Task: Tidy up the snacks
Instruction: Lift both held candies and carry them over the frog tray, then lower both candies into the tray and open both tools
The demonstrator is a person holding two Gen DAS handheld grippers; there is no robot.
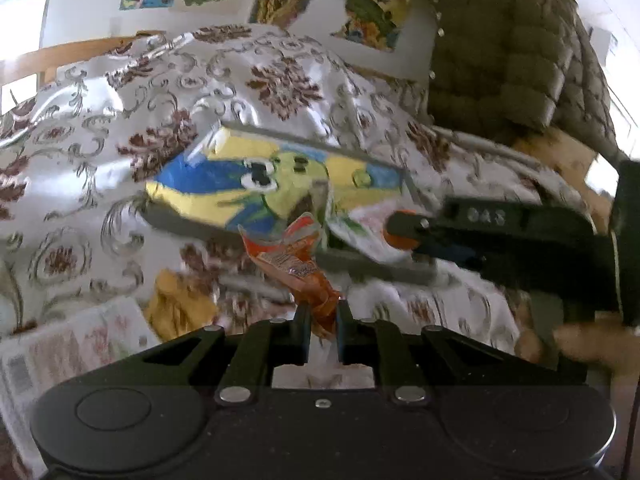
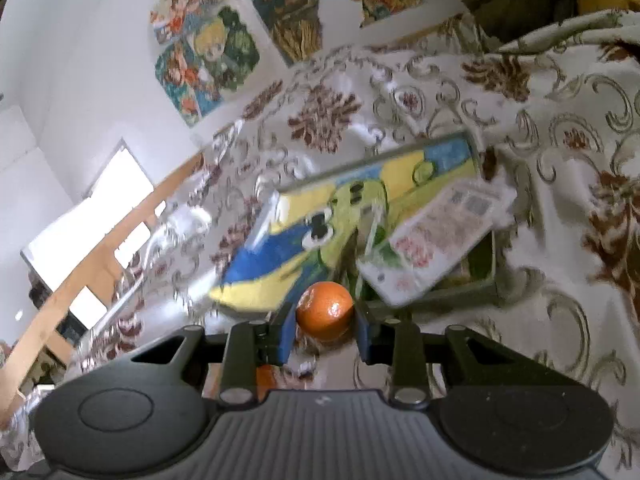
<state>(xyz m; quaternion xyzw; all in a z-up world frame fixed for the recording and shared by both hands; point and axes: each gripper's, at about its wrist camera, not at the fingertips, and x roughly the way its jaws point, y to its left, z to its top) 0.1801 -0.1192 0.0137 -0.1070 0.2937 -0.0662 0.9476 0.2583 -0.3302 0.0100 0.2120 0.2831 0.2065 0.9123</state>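
Note:
My left gripper (image 1: 322, 317) is shut on a crinkled orange snack wrapper (image 1: 298, 266) that sticks up from its jaws. Beyond it lies a shallow grey-rimmed box (image 1: 304, 141) with a blue, yellow and green fish picture inside. A white snack packet (image 1: 366, 236) rests in the box's right part. My right gripper (image 2: 325, 320) is shut on a round orange (image 2: 325, 309), just in front of the same box (image 2: 448, 301) and its white packet (image 2: 436, 240). In the left wrist view the right gripper (image 1: 412, 236) comes in from the right over the box with the orange (image 1: 398, 243).
A white cloth with brown flowers (image 1: 120, 120) covers the surface. A yellow item (image 1: 180, 308) and a white printed packet (image 1: 72, 344) lie at lower left. An olive quilted jacket (image 1: 512, 60) hangs at the back right. Another orange object (image 2: 265, 380) shows under the right gripper.

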